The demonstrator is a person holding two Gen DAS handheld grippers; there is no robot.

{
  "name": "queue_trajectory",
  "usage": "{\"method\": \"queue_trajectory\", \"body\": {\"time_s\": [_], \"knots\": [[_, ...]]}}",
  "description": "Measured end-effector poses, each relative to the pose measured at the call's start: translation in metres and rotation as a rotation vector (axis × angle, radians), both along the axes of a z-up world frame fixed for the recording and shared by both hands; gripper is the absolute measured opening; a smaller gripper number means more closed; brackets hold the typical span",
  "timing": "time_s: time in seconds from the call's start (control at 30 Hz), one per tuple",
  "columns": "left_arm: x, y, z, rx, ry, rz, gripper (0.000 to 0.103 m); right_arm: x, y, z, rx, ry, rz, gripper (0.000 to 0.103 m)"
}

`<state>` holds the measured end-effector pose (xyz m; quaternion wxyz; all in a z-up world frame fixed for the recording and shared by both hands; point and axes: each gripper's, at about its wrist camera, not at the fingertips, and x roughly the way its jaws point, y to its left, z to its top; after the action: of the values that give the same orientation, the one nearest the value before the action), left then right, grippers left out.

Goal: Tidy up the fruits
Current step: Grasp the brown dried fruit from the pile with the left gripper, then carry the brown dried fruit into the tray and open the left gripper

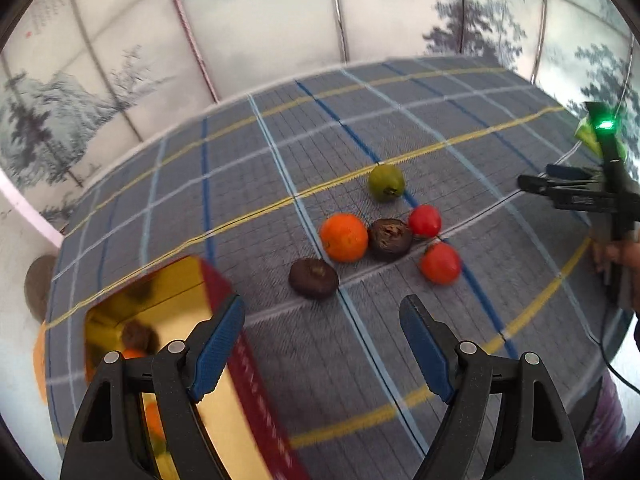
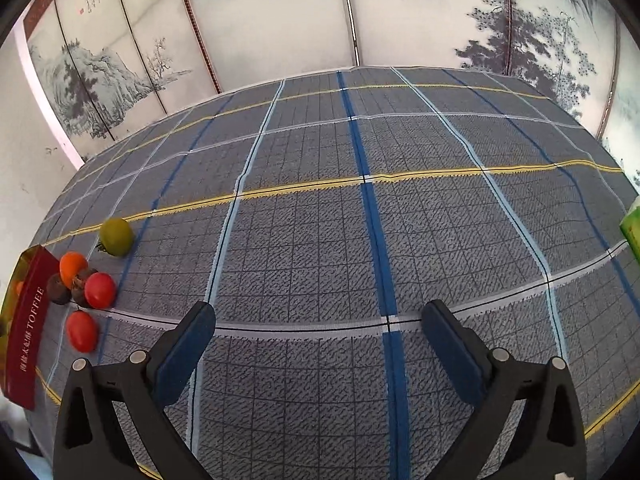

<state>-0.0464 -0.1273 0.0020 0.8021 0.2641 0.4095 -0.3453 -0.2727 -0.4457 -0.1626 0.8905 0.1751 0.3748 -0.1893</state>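
A: Counting loose fruit first. Six pieces on the cloth: an orange [image 1: 344, 237], a green fruit [image 1: 385, 182] farther off, two red fruits [image 1: 425, 221] [image 1: 440, 263], two dark brown ones [image 1: 389, 239] [image 1: 313, 279]. All bunched together except the green one, which sits a little apart on the far side.

B: Anything put away?

A: Some, it seems. The gold tin [image 1: 160, 304] with the red side, at the near left, shows an orange shape and a dark shape inside. Its walls are shiny, so part of that could be reflection. My guess: early to halfway, with most of the fruit left to move.

B: Grippers?

A: Left gripper [image 1: 322, 342] hangs over the cloth just near of the bunch, fingers spread, nothing between them; the nearer brown fruit lies right ahead. Right gripper [image 2: 318, 346] is well to the right of the fruit, over bare cloth, fingers also spread and empty.

B: Surface and room?

A: Grey checked tablecloth [image 2: 320, 240] with blue, pale and yellow stripes, lying flat. A folding screen [image 2: 280, 20] painted with ink trees and hills stands behind the far edge. A green box [image 2: 632, 232] peeks in at the right edge.
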Motion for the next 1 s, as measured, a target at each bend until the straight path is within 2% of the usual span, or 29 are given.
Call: {"method": "queue_trajectory", "body": {"time_s": [0.27, 0.4, 0.43, 0.5, 0.63, 0.87, 1.0], "knots": [[0.038, -0.024, -0.031, 0.108, 0.023, -0.048, 0.076, -0.008, -0.012, -0.002, 0.068, -0.069, 0.006, 0.103], [0.054, -0.031, -0.048, 0.152, 0.066, -0.056, 0.074, -0.007, -0.008, -0.001, 0.072, -0.073, 0.012, 0.103], [0.056, -0.033, -0.052, 0.157, 0.083, -0.066, 0.068, -0.007, -0.009, -0.001, 0.074, -0.075, 0.013, 0.103], [0.057, -0.034, -0.055, 0.134, 0.127, -0.092, 0.04, -0.008, -0.008, -0.002, 0.076, -0.078, 0.013, 0.103], [0.046, -0.035, -0.054, 0.201, 0.071, -0.029, 0.039, -0.007, -0.007, -0.002, 0.07, -0.071, 0.013, 0.103], [-0.017, -0.004, -0.014, 0.021, 0.062, 0.086, 0.039, -0.005, -0.006, -0.002, 0.057, -0.057, 0.011, 0.103], [-0.051, 0.006, -0.004, -0.005, 0.001, 0.131, 0.039, -0.004, -0.003, -0.002, 0.052, -0.051, 0.009, 0.103]]}}
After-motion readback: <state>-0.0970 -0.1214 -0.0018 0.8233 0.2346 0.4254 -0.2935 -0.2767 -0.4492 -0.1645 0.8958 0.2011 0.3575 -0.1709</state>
